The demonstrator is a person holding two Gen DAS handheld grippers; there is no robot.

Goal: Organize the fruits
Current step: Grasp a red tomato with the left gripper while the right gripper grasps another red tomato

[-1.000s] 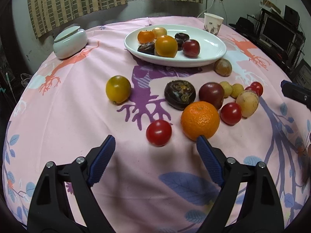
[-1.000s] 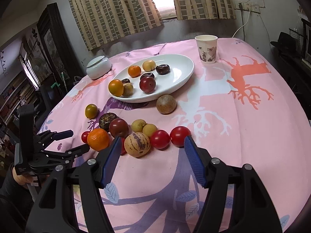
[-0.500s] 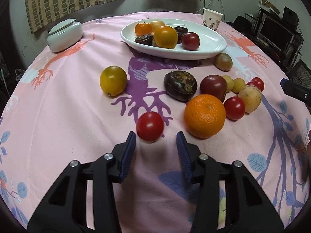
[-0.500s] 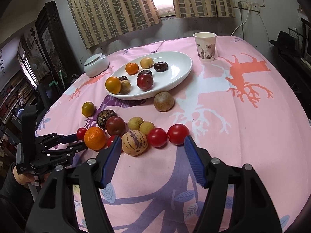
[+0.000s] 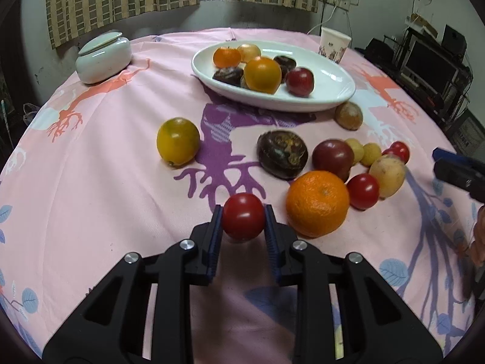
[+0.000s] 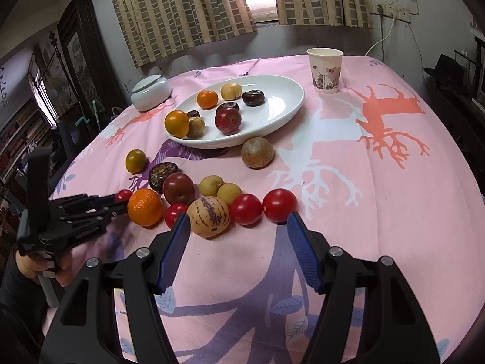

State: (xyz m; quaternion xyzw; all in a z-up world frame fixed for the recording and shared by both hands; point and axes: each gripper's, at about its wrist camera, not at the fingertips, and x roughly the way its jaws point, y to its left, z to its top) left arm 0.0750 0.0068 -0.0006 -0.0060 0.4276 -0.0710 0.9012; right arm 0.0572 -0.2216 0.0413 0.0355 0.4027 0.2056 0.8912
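My left gripper (image 5: 243,221) is shut on a red tomato (image 5: 243,220), just above the pink cloth; it also shows in the right wrist view (image 6: 121,201) with the tomato (image 6: 123,195). A white oval plate (image 5: 330,88) at the back holds several fruits. Loose fruits lie on the cloth: an orange (image 5: 317,203), a dark passion fruit (image 5: 282,154), a yellow-green citrus (image 5: 178,141), a plum (image 5: 332,159). My right gripper (image 6: 238,236) is open and empty, just in front of a striped melon (image 6: 208,216) and two red tomatoes (image 6: 246,208).
A pale lidded jar (image 5: 104,57) stands at the back left. A paper cup (image 6: 325,69) stands behind the plate. A brown round fruit (image 6: 257,152) lies by the plate's near rim. The table edge curves down on all sides.
My left gripper moved forward to the red tomato and closed on it. My right gripper stayed open and nearly still.
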